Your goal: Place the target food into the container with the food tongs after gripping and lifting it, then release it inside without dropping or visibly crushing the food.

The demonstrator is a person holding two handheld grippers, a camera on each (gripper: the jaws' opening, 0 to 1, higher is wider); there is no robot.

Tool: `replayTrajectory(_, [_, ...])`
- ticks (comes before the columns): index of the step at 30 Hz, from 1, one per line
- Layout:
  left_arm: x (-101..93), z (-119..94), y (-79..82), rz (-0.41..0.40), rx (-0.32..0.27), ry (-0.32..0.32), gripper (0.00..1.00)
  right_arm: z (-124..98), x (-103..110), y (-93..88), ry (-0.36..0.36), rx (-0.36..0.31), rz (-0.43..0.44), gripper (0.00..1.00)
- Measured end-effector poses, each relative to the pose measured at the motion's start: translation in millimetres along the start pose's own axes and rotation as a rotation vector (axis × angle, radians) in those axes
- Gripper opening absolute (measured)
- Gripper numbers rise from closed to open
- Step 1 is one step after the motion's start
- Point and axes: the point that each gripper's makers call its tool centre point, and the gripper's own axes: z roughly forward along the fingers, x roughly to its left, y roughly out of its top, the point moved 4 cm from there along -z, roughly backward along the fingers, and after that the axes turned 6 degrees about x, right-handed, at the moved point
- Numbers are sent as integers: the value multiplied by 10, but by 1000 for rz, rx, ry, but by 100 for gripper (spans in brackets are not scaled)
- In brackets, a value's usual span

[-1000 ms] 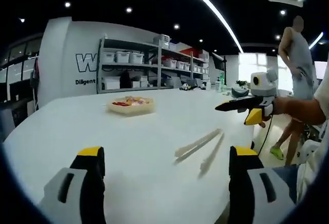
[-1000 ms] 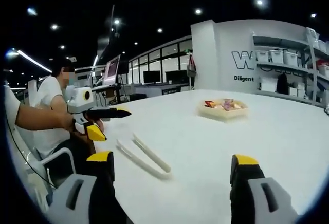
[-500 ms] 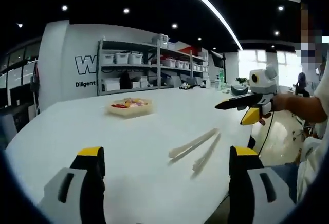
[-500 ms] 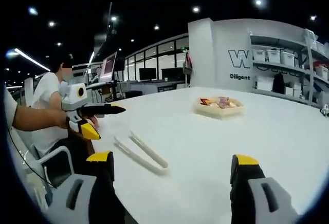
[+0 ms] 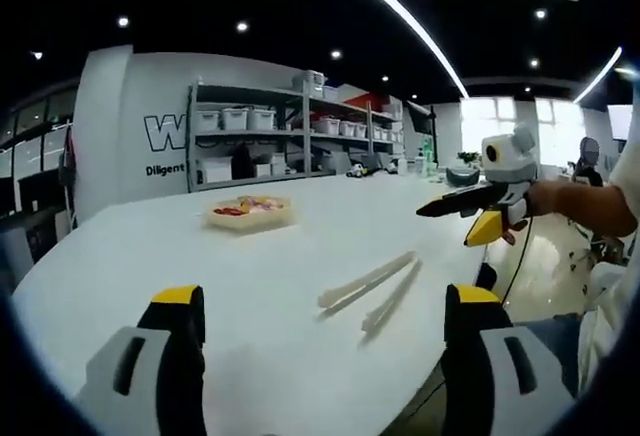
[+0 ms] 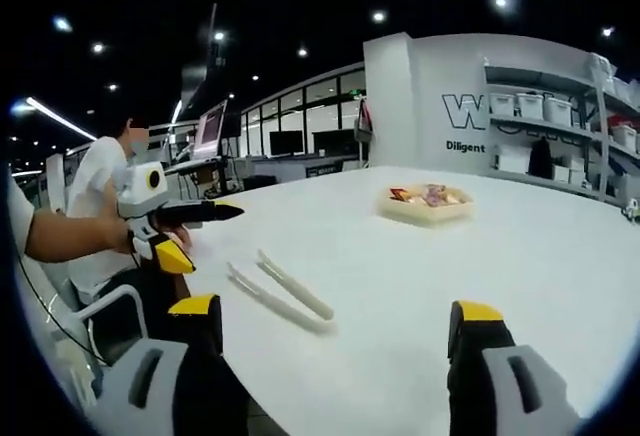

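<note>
The food tongs (image 5: 368,291) are lying flat on the white table (image 5: 250,286) with their two arms splayed apart — open, gripping nothing, and no gripper touching them. In the right gripper view they (image 6: 280,291) are sitting just ahead and to the left of that gripper's own jaws. The container (image 5: 248,212), a shallow pale tray with colourful food (image 5: 245,204) already showing in it, is resting well beyond the tongs, further across the table (which item counts as the target food cannot be told at this range).

By my reading, the task is sitting at its very first step: the tongs are not yet picked up. The next move is calling for one gripper to come down over the tongs near their joined end and close on them without skidding them across the smooth top.

The left gripper (image 5: 325,321) is hovering low over the near edge of the table, jaws spread wide and empty. The right gripper (image 6: 335,326) is doing likewise — in the left gripper view it (image 5: 440,207) is hanging above the table's edge, held level by a hand (image 5: 555,201).
</note>
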Motion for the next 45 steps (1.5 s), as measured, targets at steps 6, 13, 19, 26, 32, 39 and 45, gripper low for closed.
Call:
replayTrajectory(6, [-37, 0, -29, -4, 0, -12, 97, 8, 55, -30, 9, 12, -11, 90])
replayTrajectory(13, [-47, -29, -44, -1, -2, 18, 97, -11, 81, -42, -7, 15, -11, 88])
replayTrajectory(19, [-96, 7, -20, -18, -14, 15, 96, -53, 90, 18, -28, -7, -9, 87])
replayTrajectory(26, [-181, 95, -66, 25, 23, 1, 92, 31, 191, -79, 54, 27, 4, 75])
replayTrajectory(32, [-210, 117, -140, 75, 74, -18, 77, 111, 218, -115, 70, 45, -30, 61])
replayTrajectory(39, [15, 135, -149, 132, 103, 89, 74, 184, 184, -158, 58, 86, -80, 42])
replayTrajectory(45, [116, 126, -139, 111, 103, 116, 73, 235, 178, -166, 82, 97, -91, 28])
